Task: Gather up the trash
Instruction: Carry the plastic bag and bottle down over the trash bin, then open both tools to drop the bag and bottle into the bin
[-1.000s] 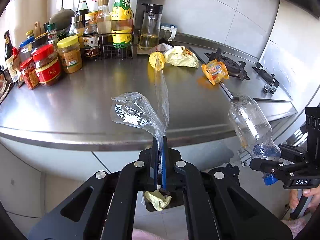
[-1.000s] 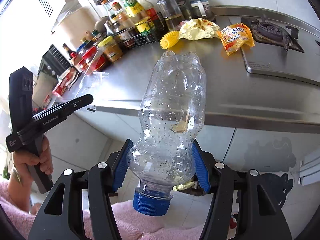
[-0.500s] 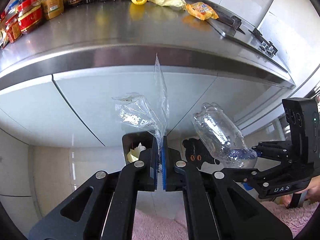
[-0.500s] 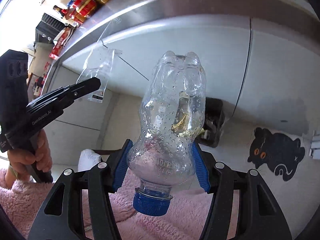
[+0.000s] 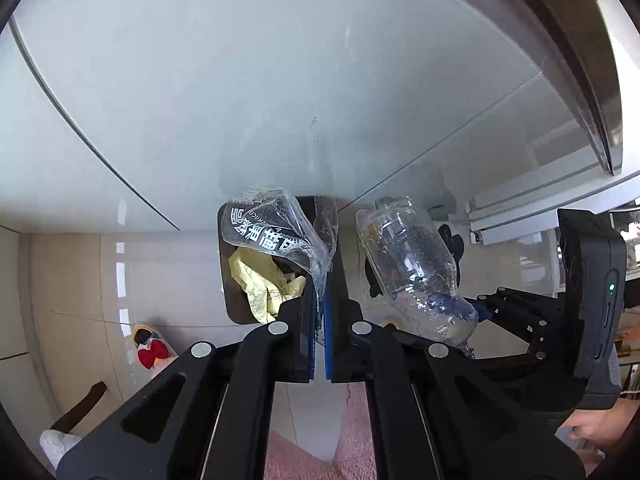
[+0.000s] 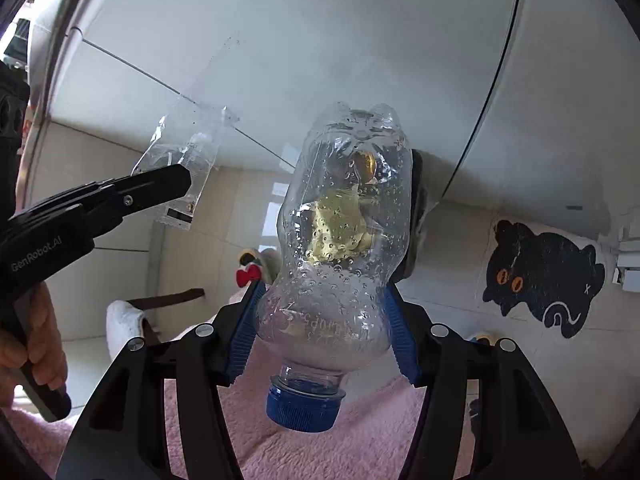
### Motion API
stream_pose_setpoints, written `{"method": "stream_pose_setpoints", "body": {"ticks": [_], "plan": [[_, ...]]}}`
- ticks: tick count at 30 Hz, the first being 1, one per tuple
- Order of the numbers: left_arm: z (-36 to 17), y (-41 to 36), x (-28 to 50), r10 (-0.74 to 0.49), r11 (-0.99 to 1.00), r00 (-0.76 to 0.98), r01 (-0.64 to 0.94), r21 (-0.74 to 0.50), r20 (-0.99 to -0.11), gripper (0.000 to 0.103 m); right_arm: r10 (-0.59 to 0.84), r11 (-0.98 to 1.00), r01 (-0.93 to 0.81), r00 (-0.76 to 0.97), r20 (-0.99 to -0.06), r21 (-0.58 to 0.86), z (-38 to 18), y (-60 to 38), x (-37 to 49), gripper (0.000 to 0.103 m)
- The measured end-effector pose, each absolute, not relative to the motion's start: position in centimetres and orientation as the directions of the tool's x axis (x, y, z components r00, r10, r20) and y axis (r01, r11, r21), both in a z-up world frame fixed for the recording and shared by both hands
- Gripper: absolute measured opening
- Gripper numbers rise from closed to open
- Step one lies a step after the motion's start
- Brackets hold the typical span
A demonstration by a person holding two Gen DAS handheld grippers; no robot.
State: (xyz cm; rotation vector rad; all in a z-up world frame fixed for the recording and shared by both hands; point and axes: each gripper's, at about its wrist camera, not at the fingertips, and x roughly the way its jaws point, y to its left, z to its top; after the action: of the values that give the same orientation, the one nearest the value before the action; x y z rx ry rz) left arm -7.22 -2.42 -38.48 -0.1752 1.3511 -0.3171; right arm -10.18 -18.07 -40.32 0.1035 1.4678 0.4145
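Left tool [image 5: 319, 312]: jaws clenched on the lower edge of a clear plastic wrapper [image 5: 280, 232] printed with white characters. The wrapper stands up from the blue pads and hangs over the open mouth of a black trash bin [image 5: 228, 280] on the floor. In the right wrist view the same tool [image 6: 176, 184] enters from the left, the wrapper [image 6: 184, 152] sticking up from its tip, with the person's left hand [image 6: 32, 344] on the handle.

Right tool [image 6: 320, 308]: jaws grasping a clear plastic bottle [image 6: 340, 240] by its lower body, neck toward the camera, base pointing away. Blue cap [image 6: 302, 410] on; droplets inside the wall. From the left wrist view the bottle [image 5: 408, 272] is held in the air just to the right of the bin (whether it overlaps the bin's rim cannot be told), carried by the right tool [image 5: 480, 312].

Trash bin contents: crumpled yellow paper [image 5: 264, 284], also seen as a yellow blur through the bottle.

Surroundings: pale grey cabinet doors [image 5: 280, 80] behind the bin; beige tiled floor [image 5: 80, 280]; a black cat sticker [image 6: 544, 276] low on the wall; a slipper with a red bow [image 5: 150, 346] on the floor; pink fleece clothing [image 6: 320, 448] below both tools.
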Motion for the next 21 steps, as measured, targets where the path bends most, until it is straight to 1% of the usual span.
{"method": "stream_pose_setpoints", "body": {"ticks": [4, 10, 16, 18, 19, 20, 21], "plan": [[-41.6, -2.3, -6.0, -0.332, 0.942, 0.129, 0.095, -0.321, -0.934, 0.002, 0.286, 0.941, -0.206, 0.053, -0.957, 0.270, -42.9, -17.1, -9.3, 0.059], [-45.3, -1.9, -4.1, -0.353, 0.935, 0.070, 0.059, -0.349, -0.933, 0.002, 0.275, 0.949, -0.178, 0.055, -0.960, 0.261, -46.0, -16.7, -7.5, 0.059], [-46.7, -1.8, -3.0, -0.342, 0.939, 0.043, 0.064, -0.339, -0.939, 0.004, 0.276, 0.949, -0.168, 0.037, -0.961, 0.266, -48.1, -16.0, -6.5, 0.060], [-46.6, -1.8, -2.6, -0.349, 0.936, 0.041, 0.065, -0.346, -0.936, 0.008, 0.276, 0.949, -0.165, 0.033, -0.961, 0.267, -48.4, -15.8, -6.2, 0.060], [-46.6, -1.8, -2.4, -0.349, 0.936, 0.043, 0.065, -0.346, -0.936, 0.011, 0.274, 0.950, -0.164, 0.030, -0.961, 0.266, -48.4, -15.9, -6.0, 0.063], [-46.4, -1.8, -2.4, -0.344, 0.938, 0.048, 0.065, -0.341, -0.938, 0.023, 0.269, 0.952, -0.162, 0.031, -0.963, 0.261, -48.3, -15.9, -5.9, 0.072], [-46.3, -1.7, -2.3, -0.337, 0.941, 0.057, 0.063, -0.334, -0.940, 0.033, 0.263, 0.954, -0.162, 0.037, -0.964, 0.253, -48.2, -15.9, -5.9, 0.075]]}}
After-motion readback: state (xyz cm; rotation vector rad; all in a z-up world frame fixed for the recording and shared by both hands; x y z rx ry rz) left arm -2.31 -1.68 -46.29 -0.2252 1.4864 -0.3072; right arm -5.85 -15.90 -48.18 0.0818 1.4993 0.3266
